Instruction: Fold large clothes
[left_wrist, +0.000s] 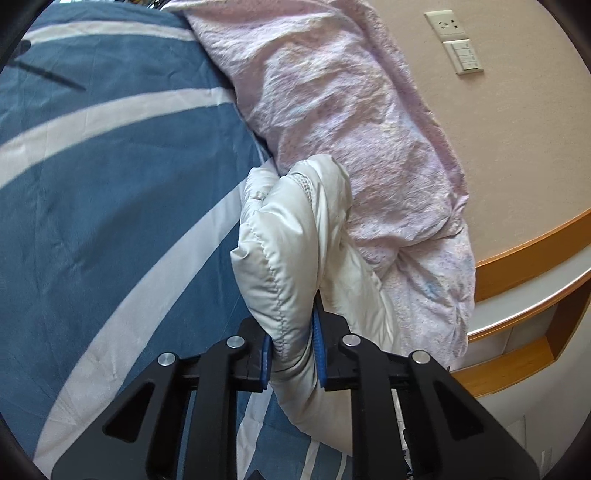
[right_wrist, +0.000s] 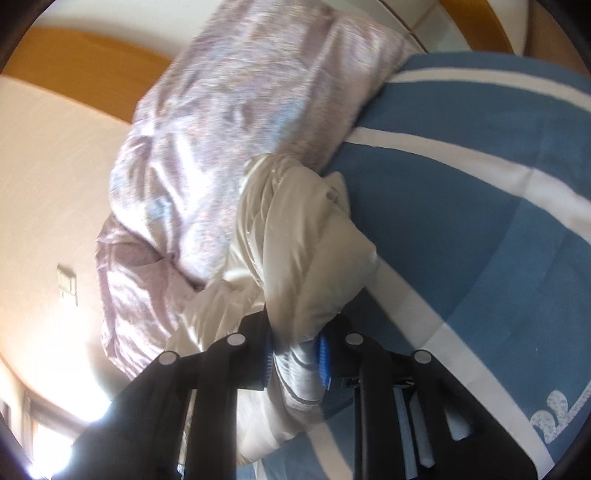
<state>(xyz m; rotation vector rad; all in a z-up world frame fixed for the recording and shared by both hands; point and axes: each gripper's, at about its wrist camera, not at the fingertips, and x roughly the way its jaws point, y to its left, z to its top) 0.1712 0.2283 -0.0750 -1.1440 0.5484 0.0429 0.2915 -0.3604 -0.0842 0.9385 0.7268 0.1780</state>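
A cream quilted padded garment (left_wrist: 291, 254) lies bunched on a blue bedspread with white stripes (left_wrist: 110, 206). In the left wrist view my left gripper (left_wrist: 293, 354) is shut on a stitched fold of it, blue pads pressing both sides. The right wrist view shows the same garment (right_wrist: 303, 251) rising in a puffy roll, and my right gripper (right_wrist: 295, 358) is shut on another fold of it. The rest of the garment trails under both grippers, out of sight.
A crumpled pink duvet (left_wrist: 332, 110) lies heaped against the garment along the bed's edge. Beyond it are a beige wall with a socket and switch plate (left_wrist: 456, 40) and a wooden-trimmed headboard ledge (left_wrist: 532, 254). The bedspread (right_wrist: 480, 206) stretches away on the other side.
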